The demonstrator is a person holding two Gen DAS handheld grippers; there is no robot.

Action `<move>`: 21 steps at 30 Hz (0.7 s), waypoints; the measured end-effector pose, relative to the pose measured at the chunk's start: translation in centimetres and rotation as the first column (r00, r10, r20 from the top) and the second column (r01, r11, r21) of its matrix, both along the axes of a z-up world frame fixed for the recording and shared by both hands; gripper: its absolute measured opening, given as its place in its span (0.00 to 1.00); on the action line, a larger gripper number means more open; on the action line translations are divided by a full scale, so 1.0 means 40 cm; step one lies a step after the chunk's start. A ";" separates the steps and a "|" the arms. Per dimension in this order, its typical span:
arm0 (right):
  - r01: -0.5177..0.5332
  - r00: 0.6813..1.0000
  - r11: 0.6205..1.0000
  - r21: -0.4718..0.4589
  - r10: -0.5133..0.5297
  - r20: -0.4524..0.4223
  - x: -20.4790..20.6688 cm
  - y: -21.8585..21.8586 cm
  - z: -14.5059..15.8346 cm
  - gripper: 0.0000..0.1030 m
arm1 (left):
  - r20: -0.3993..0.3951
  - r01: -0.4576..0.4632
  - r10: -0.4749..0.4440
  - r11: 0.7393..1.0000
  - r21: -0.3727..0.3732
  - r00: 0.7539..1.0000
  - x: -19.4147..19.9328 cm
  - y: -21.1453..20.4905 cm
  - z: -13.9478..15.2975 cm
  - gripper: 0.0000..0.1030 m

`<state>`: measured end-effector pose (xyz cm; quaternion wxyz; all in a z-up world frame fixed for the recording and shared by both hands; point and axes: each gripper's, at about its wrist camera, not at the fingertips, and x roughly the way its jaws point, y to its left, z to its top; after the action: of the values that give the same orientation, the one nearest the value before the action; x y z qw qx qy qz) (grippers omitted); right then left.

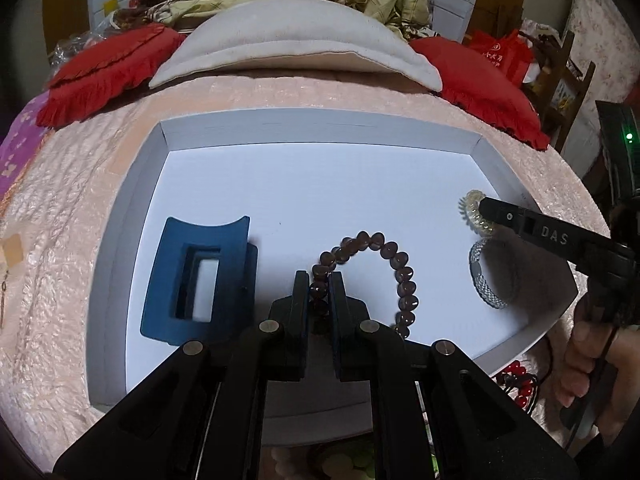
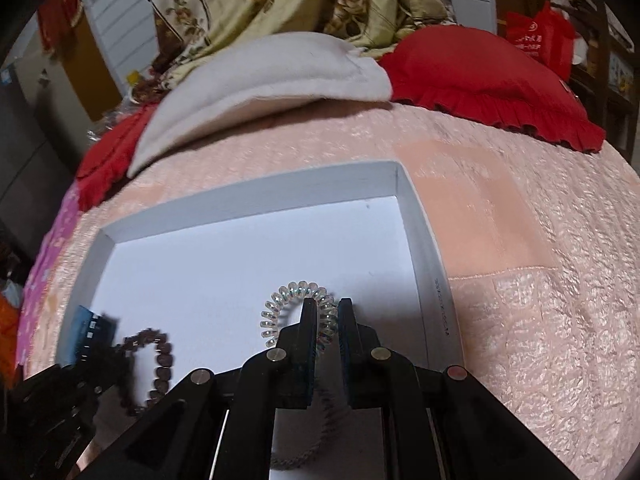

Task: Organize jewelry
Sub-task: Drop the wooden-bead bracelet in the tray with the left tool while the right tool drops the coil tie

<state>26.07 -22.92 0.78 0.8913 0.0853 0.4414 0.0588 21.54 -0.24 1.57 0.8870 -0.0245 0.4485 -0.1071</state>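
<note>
I am placing pieces into the white tray (image 1: 152,184): my left gripper (image 1: 319,280) pinches the brown bead bracelet (image 1: 384,248), my right gripper (image 2: 327,308) nips the clear coil tie (image 2: 276,312) — seemingly just above the floor. Next, lower and release both.

Hair clip (image 1: 200,276) left of bracelet (image 1: 384,276) in tray (image 1: 132,208).

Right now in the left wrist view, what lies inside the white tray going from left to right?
Blue hair clip → brown bead bracelet, pinched by the left tongs → silver mesh bracelet, with the clear coil hair tie just beyond it, held by the right tongs, all over the tray.
</note>
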 end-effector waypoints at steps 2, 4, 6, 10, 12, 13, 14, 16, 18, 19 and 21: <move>0.008 1.000 1.000 0.003 -0.008 0.008 0.000 -0.006 -0.003 0.09 | 0.000 0.000 0.000 1.000 0.002 1.000 0.000 -0.003 0.002 0.13; 0.019 1.000 1.000 0.006 -0.019 0.012 0.003 -0.013 -0.005 0.09 | 0.006 0.002 -0.002 1.000 0.004 1.000 -0.001 -0.004 0.005 0.23; 0.013 1.000 1.000 0.017 -0.013 0.018 0.001 -0.016 -0.006 0.10 | 0.023 0.002 -0.002 1.000 0.011 1.000 -0.004 -0.006 0.011 0.43; 0.004 0.999 0.999 0.039 -0.005 0.045 -0.011 -0.014 0.003 0.23 | 0.075 0.006 -0.009 0.999 0.038 0.997 -0.011 -0.012 0.030 0.44; 0.007 0.998 0.999 0.044 -0.010 0.069 -0.021 -0.014 0.014 0.34 | 0.090 0.002 -0.005 0.999 0.033 0.996 -0.013 -0.007 0.040 0.44; 0.017 0.996 0.999 0.041 -0.021 0.083 -0.026 -0.015 0.022 0.39 | 0.096 0.000 -0.002 1.000 0.026 0.995 -0.013 -0.001 0.044 0.44; 0.022 0.995 0.999 0.048 -0.026 0.099 -0.030 -0.016 0.030 0.39 | 0.099 -0.002 0.000 1.000 0.022 0.995 -0.014 0.002 0.047 0.44; 0.017 0.992 0.997 0.074 -0.026 0.126 -0.045 -0.026 0.050 0.39 | 0.102 -0.006 0.004 1.000 0.012 0.995 -0.015 0.010 0.057 0.44; 0.009 0.988 0.997 0.083 -0.021 0.156 -0.068 -0.033 0.071 0.39 | 0.113 -0.010 0.010 1.000 0.000 0.994 -0.026 0.022 0.070 0.44; 0.008 0.986 0.997 0.083 -0.022 0.167 -0.080 -0.035 0.079 0.39 | 0.117 -0.009 0.010 1.000 -0.006 0.993 -0.032 0.028 0.075 0.44; 0.004 0.980 0.996 0.086 -0.021 0.199 -0.117 -0.045 0.099 0.39 | 0.124 -0.006 0.008 1.000 -0.016 0.992 -0.052 0.044 0.086 0.45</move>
<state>21.41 -24.72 4.73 0.9271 0.1196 0.3462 0.0800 19.44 1.53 5.00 0.9132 -0.0262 0.3918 -0.1089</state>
